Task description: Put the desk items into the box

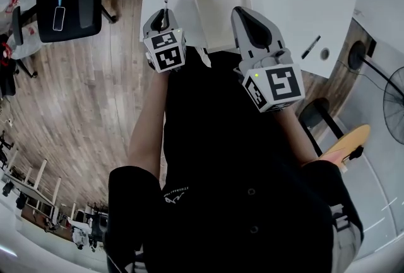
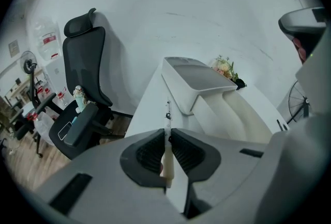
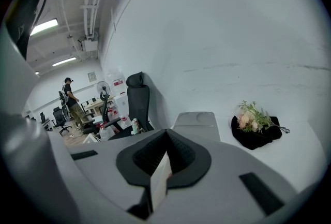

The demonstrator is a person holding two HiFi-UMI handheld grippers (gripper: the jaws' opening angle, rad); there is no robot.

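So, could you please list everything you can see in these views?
Desk: one, white, ahead.
Box: one, white, lid open, on desk.
Pen: one, black, on desk, right of box.
Flowers: one bunch, pink-green, on black cloth, desk's far side.
Office chair: one, black, left of desk.
Thin stick: one, white, in left jaws.
Flat piece: one, white, in right jaws.
Left gripper: grey, shut on thin stick.
Right gripper: grey, shut on flat piece.

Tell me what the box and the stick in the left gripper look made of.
Box: light grey, matte, with rounded moulded edges, so probably plastic. Stick in the left gripper: thin, white and smooth, with a small dark fitting near its tip. It is likely plastic, perhaps a pen; too small to be sure.
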